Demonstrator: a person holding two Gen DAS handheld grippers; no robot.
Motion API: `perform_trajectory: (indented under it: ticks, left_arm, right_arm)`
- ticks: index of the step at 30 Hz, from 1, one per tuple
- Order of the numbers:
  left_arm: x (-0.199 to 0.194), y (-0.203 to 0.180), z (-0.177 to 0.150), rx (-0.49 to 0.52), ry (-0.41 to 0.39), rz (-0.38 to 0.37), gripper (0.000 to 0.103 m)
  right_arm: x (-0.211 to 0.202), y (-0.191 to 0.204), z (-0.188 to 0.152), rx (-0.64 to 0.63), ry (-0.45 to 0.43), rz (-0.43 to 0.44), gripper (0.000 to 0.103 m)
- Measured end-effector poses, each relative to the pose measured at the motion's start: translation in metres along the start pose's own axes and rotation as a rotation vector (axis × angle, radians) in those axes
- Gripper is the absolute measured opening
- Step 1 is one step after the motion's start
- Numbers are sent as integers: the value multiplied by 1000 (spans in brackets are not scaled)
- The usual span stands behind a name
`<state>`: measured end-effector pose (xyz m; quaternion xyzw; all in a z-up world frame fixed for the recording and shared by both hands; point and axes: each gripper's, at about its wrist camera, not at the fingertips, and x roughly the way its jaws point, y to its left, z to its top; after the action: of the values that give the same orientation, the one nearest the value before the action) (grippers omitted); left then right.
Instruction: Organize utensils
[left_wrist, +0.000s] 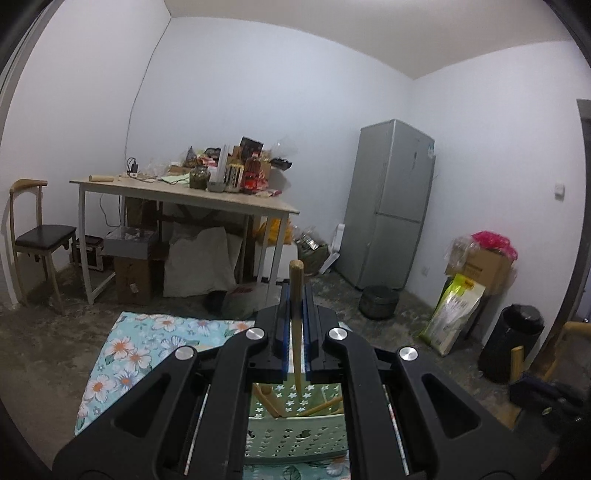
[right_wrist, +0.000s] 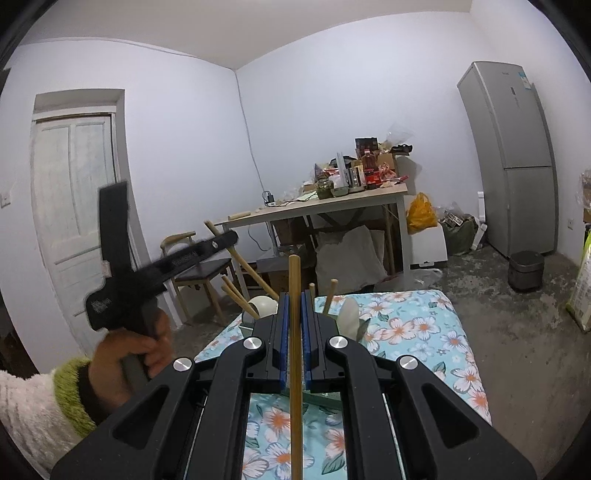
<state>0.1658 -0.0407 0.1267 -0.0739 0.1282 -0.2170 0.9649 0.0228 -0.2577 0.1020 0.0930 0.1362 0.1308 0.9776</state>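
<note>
My left gripper is shut on a tapered wooden stick that stands upright between its blue pads. The stick's thin end hangs just above a pale green perforated utensil holder, which has other wooden utensils leaning inside. My right gripper is shut on a long wooden chopstick, also upright, in front of the holder. White spoons and wooden sticks poke out of the holder. In the right wrist view a hand carries the left gripper at the left, its stick slanting down toward the holder.
A floral cloth covers the work surface under the holder. Behind stand a cluttered wooden table, a grey fridge, a chair, a black bin and boxes. A white door is at the left.
</note>
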Motion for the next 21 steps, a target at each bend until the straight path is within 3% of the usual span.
perform_trajectory:
  ticks: [4, 6, 8, 15, 21]
  left_arm:
    - [12, 3, -6, 1, 15, 18, 6]
    - [7, 5, -6, -10, 12, 11, 28]
    - [-4, 5, -3, -16, -24, 8, 40]
    - [-49, 12, 13, -24, -98, 29, 66]
    - [-94, 46, -2, -58, -53, 85, 80]
  right_arm:
    - [2, -5, -3, 11, 13, 0, 6]
    - [4, -5, -4, 12, 18, -2, 6]
    - [5, -4, -4, 13, 21, -2, 6]
    - [13, -3, 11, 22, -3, 41, 6]
    - [29, 5, 45, 31, -78, 110, 6]
